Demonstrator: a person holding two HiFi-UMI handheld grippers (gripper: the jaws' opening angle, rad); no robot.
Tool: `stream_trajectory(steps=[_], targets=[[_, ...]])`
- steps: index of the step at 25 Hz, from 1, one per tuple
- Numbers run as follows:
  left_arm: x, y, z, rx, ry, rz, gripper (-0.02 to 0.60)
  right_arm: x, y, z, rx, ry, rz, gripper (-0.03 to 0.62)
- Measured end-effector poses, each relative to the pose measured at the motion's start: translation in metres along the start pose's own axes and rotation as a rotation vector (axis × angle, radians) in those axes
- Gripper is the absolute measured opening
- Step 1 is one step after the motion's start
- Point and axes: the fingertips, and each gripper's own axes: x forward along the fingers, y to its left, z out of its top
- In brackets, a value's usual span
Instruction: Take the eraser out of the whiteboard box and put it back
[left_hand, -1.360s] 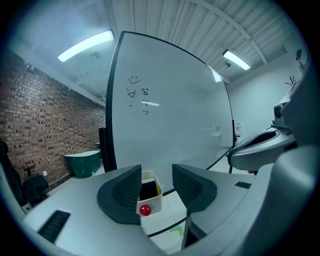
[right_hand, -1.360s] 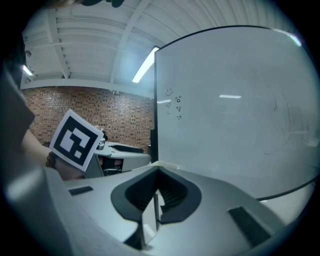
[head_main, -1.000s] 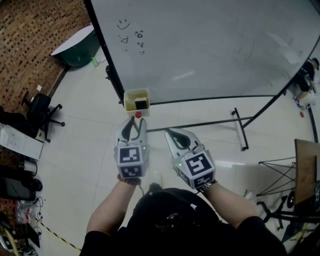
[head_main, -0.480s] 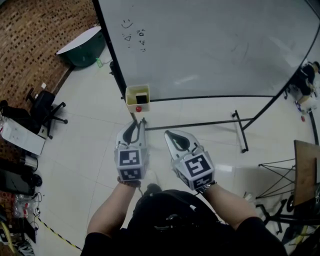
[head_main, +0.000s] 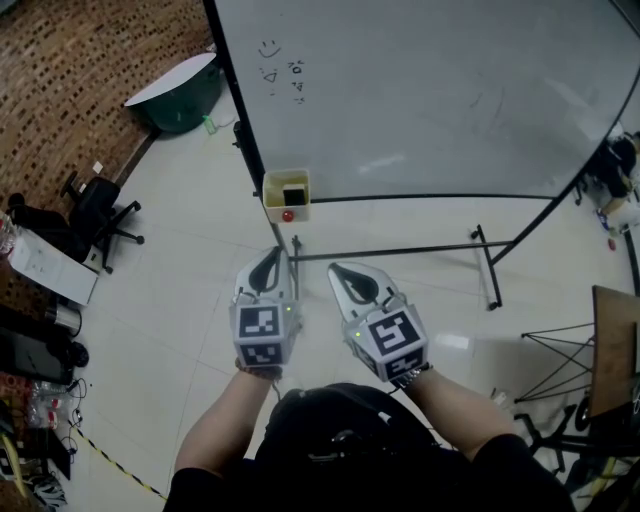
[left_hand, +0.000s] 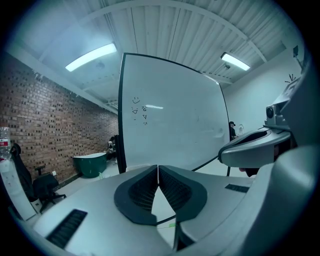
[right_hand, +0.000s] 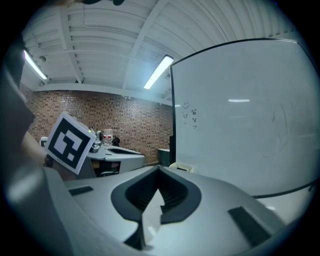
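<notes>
Since a sec ago you've backed off; the eraser (head_main: 293, 190) now sits farther up-frame and the L jaws have closed. It's the dark block inside the whiteboard box (head_main: 272, 184), at the whiteboard (head_main: 430, 90) lower-left corner, red dot (head_main: 288, 215) just below; L gripper (head_main: 283, 252) and R gripper (head_main: 333, 268) are both pinched together on nothing, well short of it; go in like that and you'd prob. shove the eraser deeper or knock the box.

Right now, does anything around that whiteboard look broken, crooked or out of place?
Nothing stands out. The whiteboard stands upright, the dark eraser sits inside the yellow box at its lower corner, and the left gripper and right gripper are both shut and empty. Small doodles mark the board's upper corner.
</notes>
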Motion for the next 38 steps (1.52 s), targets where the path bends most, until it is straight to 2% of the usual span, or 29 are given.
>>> stream_trajectory(steps=[20, 38], targets=[[-0.030, 0.029, 0.000, -0.006, -0.011, -0.154, 0.000, 0.032, 0.057, 0.012, -0.002, -0.003, -0.038, 0.023], [-0.032, 0.038, -0.005, 0.009, 0.001, -0.241, 0.000, 0.044, 0.071, 0.021, -0.019, 0.004, -0.096, 0.023]])
